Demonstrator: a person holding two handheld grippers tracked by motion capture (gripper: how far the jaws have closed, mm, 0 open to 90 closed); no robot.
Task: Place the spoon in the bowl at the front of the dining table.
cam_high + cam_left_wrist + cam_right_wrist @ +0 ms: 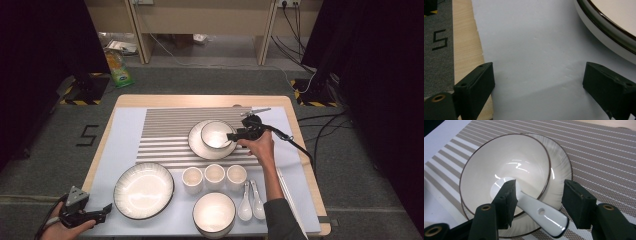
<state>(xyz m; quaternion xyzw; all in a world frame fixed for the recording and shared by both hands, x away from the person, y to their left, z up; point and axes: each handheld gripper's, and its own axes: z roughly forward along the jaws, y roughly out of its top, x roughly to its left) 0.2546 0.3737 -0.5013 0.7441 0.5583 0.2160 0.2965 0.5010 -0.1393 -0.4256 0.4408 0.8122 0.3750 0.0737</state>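
Already a spoon [531, 207] lies in the bowl [506, 167] on the plate [560, 170]; the right gripper [537, 195] stands over it, jaws wide, nothing held. The left gripper [537, 82] rests open near the table's edge. Two spoons [251, 200] remain unplaced.

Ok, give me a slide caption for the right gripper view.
Open right gripper over a white spoon resting in a bowl on a plate.
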